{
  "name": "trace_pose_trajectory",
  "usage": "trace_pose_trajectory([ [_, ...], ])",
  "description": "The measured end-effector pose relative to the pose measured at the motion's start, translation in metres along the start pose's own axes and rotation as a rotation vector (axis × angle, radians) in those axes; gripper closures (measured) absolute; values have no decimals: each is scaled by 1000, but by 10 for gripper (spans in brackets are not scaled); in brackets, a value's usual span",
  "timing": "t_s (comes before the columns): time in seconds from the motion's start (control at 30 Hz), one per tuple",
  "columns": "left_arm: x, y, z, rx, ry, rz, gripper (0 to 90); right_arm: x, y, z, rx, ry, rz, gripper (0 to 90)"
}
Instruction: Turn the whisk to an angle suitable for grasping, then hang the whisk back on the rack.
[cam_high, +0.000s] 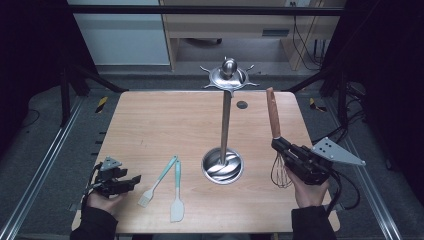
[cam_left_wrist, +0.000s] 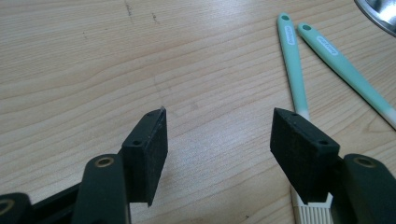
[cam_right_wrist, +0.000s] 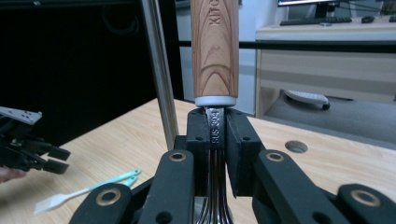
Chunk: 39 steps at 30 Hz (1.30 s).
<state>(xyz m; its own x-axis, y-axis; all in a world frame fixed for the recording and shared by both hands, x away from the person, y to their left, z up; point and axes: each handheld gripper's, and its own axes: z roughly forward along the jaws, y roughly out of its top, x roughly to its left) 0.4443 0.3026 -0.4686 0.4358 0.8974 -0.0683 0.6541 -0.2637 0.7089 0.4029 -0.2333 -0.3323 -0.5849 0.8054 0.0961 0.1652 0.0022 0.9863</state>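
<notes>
Right gripper (cam_high: 281, 146): clamped on the whisk (cam_high: 276, 134), jaws pinched on the metal neck just below the wooden handle; in the right gripper view the handle stands upright straight above the jaws, wire loops hanging below.

Whisk position: lifted off the surface (cam_high: 150, 120), to the right of the utensil stand (cam_high: 225, 120), handle end up near the level of the stand's hooks but apart from them.

Left gripper (cam_high: 122, 184): jaws apart, nothing between them, low over the near-left corner of the surface; its own view looks past the open pads at bare wood and the two teal handles.

Waiting tools: a teal pastry brush (cam_high: 157, 182) and a teal spatula (cam_high: 177, 192) lie flat side by side, handle ends close together, between the left gripper and the stand's base.

Stand as holder: the round dished base (cam_high: 222, 166) looks bare apart from the pole rising from it; the hook ring at the top (cam_high: 229, 77) carries nothing that I can see.

Progress, my read: early going. One tool is picked up and on its way, none is hung, two are untouched.

What's left: get the whisk's handle end onto a hook, which I'd judge needs a loop or hole I can't make out here, then the brush and the spatula in turn.

Watch-out: the stand is tall on a small base, so a nudge up top might rock it.
</notes>
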Motion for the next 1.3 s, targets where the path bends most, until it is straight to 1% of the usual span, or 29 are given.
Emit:
trace_pose_trajectory([
  [0.07, 0, 0, 0, -2, 1, 2, 364, 0, 1, 0, -6, 4, 3, 812],
  [0.1, 1, 0, 0, 0, 0, 3, 364, 0, 2, 0, -10, 6, -4, 812],
  [0.13, 1, 0, 0, 2, 1, 2, 364, 0, 5, 0, -27, 17, -4, 812],
  [0.17, 1, 0, 0, 1, 1, 4, 364, 0, 5, -1, -34, 21, -4, 812],
  [0.23, 1, 0, 0, 1, 1, 3, 364, 1, 7, -1, -38, 27, -3, 812],
  [0.3, 0, 0, 0, -1, 3, 2, 364, 2, 11, -2, -63, 43, -17, 811],
  [0.37, 0, 0, 1, 1, 2, 1, 363, 3, 12, -3, -67, 48, -16, 811],
  [0.4, -1, 0, 1, 2, 1, 6, 363, 4, 15, -3, -81, 57, -28, 811],
  [0.5, -1, 0, 2, 6, 4, 7, 363, 6, 19, -2, -96, 79, -18, 811],
  [0.53, -1, 0, 2, 6, 4, 7, 363, 6, 19, -2, -96, 79, -18, 811],
  [0.6, -1, 0, 2, 6, 5, 6, 363, 8, 23, 3, -101, 98, -23, 811],
  [0.63, -1, 0, 2, 6, 5, 4, 363, 8, 23, 3, -101, 98, -23, 811],
  [0.67, -1, 0, 1, 7, 8, 9, 363, 10, 24, 7, -99, 108, -35, 811],
  [0.7, 0, 0, 2, 8, 8, 8, 363, 10, 24, 9, -93, 110, -35, 811],
  [0.83, 0, 0, 1, 10, 9, 10, 363, 9, 23, 15, -82, 113, -33, 811],
  [0.87, 0, 0, 2, 9, 10, 5, 363, 8, 23, 18, -81, 112, -26, 811],
  [1.0, 0, 0, 2, 9, 10, 7, 363, 7, 22, 21, -78, 132, -16, 811],
  [1.13, 0, 0, 2, 12, 9, 9, 363, 6, 20, 26, -69, 143, -22, 811],
  [1.23, 0, 0, 2, 9, 9, 6, 363, 5, 19, 29, -68, 163, -18, 810],
  [1.3, 0, 0, 2, 10, 10, 7, 364, 5, 18, 30, -67, 166, -15, 811],
])
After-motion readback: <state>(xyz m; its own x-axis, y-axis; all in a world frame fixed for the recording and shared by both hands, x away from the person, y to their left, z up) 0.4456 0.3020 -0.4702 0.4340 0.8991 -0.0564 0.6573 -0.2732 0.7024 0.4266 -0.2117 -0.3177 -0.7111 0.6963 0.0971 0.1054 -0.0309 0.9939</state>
